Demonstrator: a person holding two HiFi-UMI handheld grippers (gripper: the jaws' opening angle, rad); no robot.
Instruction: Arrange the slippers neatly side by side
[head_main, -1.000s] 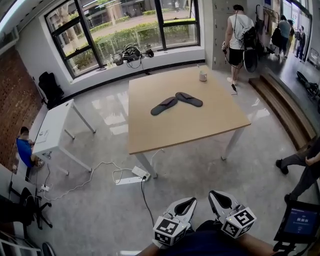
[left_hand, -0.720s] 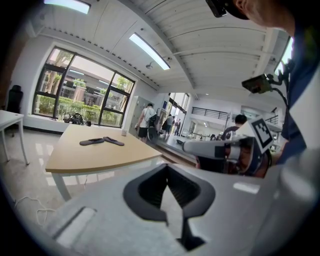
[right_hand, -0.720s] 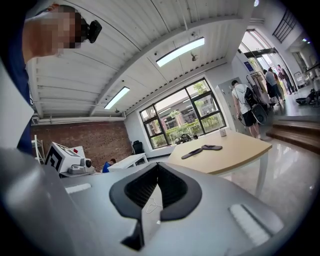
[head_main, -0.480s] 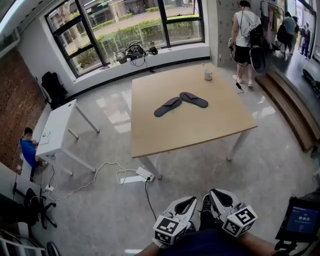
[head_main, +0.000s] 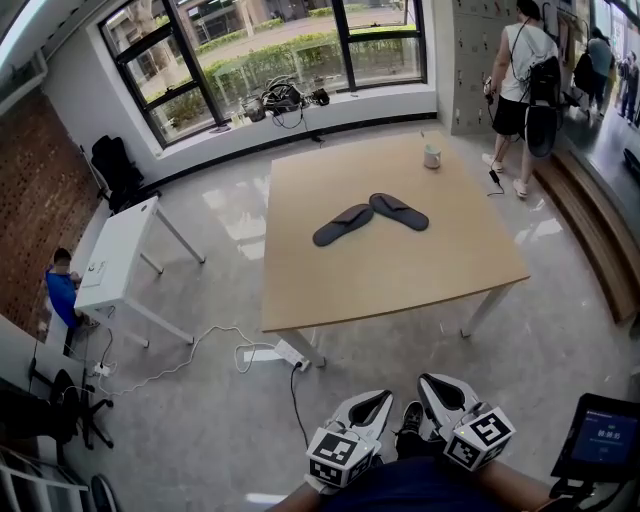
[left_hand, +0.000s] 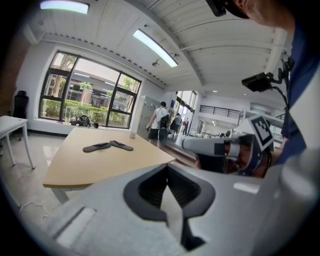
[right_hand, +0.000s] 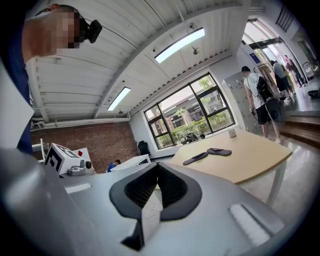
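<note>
**Head view first: both grippers closed and empty, slippers splayed on the table**

Head view: the left gripper (head_main: 368, 410) and right gripper (head_main: 445, 398) sit low at the bottom edge, close to the person's body, side by side and well apart from the wooden table (head_main: 400, 280). Two dark slippers lie near the middle of the tabletop. One slipper (head_main: 342, 225) angles down to the left and the other slipper (head_main: 399, 211) angles down to the right. Their inner ends meet or nearly meet, so the pair forms a shallow spread rather than lying parallel. A white cup (head_main: 432, 157) stands near the table's far edge. A power strip (head_main: 285, 352) and its cable lie on the floor just in front of the table. A white desk (head_main: 115, 255) stands off to the left, and a person with a backpack (head_main: 525, 70) stands beyond the table's far right corner.

Left gripper view: the left gripper (left_hand: 167, 170) has its jaws pressed together with nothing between them. The slippers (left_hand: 107, 146) show far ahead on the tabletop, out of its reach.

Right gripper view: the right gripper (right_hand: 157, 167) likewise has its jaws fully together and holds nothing. The slippers (right_hand: 206, 154) lie on the table in the distance, with the cup (right_hand: 232, 133) behind them.
</note>
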